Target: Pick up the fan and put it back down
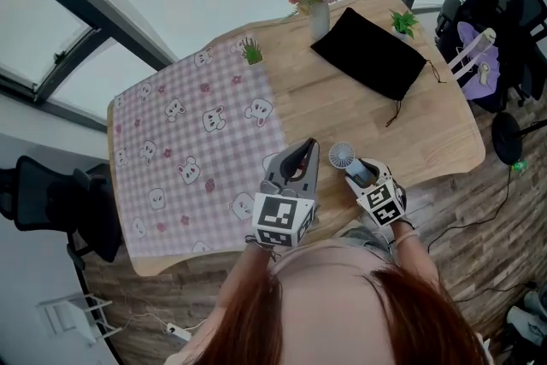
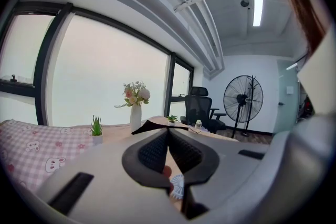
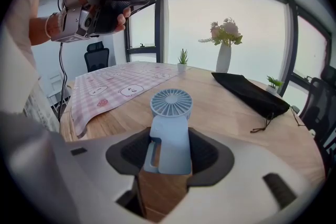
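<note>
In the head view, the right gripper pointed down at the near edge of the wooden table. The small blue fan ran straight out ahead of its jaws, with the round head farthest from the hand. The left gripper hung just beside it on the pink checked cloth's side. It carried nothing, probably kept close but out of the working hand's way. The black pouch and the vase of flowers stood well beyond both tools, clear of the job.

In the left gripper view, that gripper's jaws were clenched pad to pad on nothing. It aimed nearly level across the table, and a sliver of the fan's grille showed below its jaws.

In the right gripper view, the jaws stood wide because the fan's handle filled the gap. The pads lay against both flanks of the handle, so this gripper was grasping the fan low on its body. That hold left the grille free and out front. The side strap loop sat against the pad on the left of the picture. The head lay low over the bare wood. I could not tell whether it rested there or hung just above. I judged the low, handle-first hold suited setting the fan down flat without tipping it.
</note>
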Available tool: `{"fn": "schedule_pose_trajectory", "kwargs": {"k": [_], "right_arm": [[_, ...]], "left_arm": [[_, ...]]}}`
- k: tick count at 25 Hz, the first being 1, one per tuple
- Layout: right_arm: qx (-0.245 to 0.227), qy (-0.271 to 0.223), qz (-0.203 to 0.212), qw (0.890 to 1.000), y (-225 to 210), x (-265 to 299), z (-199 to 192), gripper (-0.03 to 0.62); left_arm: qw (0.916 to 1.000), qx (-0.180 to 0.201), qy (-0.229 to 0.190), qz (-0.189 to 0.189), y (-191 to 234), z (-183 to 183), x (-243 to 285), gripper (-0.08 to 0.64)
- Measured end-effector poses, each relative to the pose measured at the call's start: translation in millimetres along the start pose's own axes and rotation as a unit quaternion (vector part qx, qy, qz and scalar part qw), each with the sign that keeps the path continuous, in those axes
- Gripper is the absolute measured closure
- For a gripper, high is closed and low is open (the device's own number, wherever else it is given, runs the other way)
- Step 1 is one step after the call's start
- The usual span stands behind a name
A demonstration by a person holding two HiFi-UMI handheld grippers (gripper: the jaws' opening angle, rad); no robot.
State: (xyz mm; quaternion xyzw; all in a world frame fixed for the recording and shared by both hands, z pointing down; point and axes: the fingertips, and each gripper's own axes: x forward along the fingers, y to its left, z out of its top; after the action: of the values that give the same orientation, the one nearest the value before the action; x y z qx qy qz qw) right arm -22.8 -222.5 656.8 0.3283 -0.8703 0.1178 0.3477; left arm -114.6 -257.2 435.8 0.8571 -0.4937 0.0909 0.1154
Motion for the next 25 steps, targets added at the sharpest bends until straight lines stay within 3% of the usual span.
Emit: {"fn": "schedule_pose_trajectory", "kwargs": {"k": [25], "right_arm": [[0.011,0.01,0.022,1.0,6,18,-3,0.379]], "left_arm": [[0.9994,-0.023,0.025,-0.01,6,-22,12,0.547]]}}
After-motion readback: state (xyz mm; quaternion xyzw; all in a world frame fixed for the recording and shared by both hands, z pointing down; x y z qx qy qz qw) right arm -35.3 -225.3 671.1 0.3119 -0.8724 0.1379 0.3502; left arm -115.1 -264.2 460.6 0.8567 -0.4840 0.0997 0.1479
